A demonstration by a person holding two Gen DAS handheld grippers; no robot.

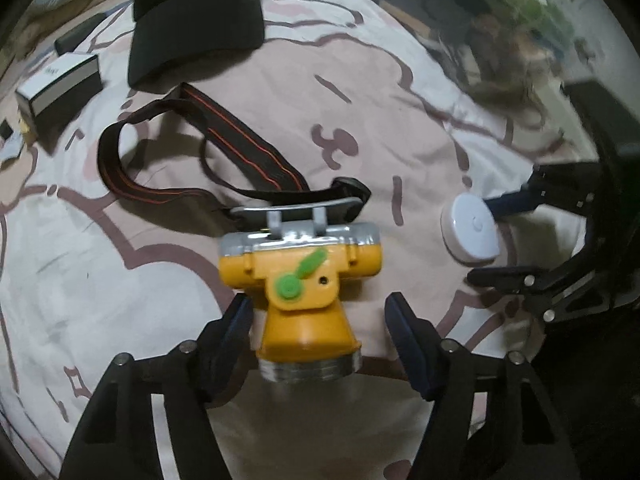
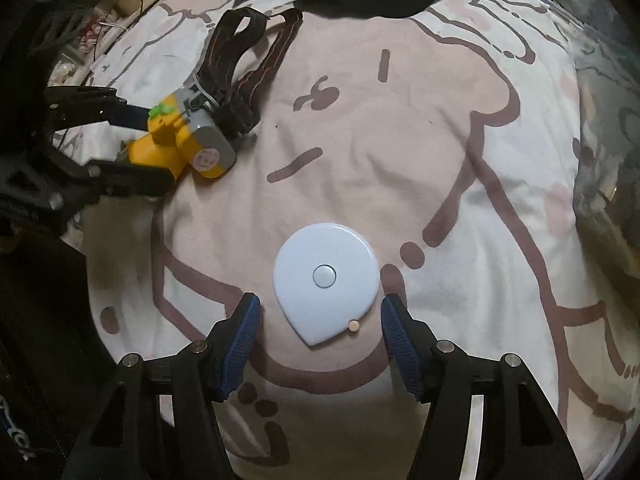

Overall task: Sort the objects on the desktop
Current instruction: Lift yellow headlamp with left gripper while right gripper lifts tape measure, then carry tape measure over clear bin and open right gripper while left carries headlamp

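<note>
surface: pink-and-white cartoon bedsheet, wrinkled, everything lies on it
landmark: yellow headlamp, lying on the sheet, green knob on top, silver lens ring toward the left wrist camera
left gripper: jaws apart, straddling the headlamp's lens end; left pad right against the yellow body, can't tell if it presses, right pad clearly off it; not gripped
right gripper: jaws apart, one each side of the tape measure's pointed end, gaps on both sides, nothing held
white tape measure: flat, teardrop shape, round button in middle, small tan tab at its tip; well right of the headlamp in the left wrist view
head strap: black with orange stripes, attached behind the headlamp, looped out to its far left
black visor cap: beyond the strap, far side from the headlamp
white-and-grey box: far left of the headlamp, just beside the cap
dark flat case: beyond the box, blurry
background: top right of the left wrist view blurred, unreadable
</note>
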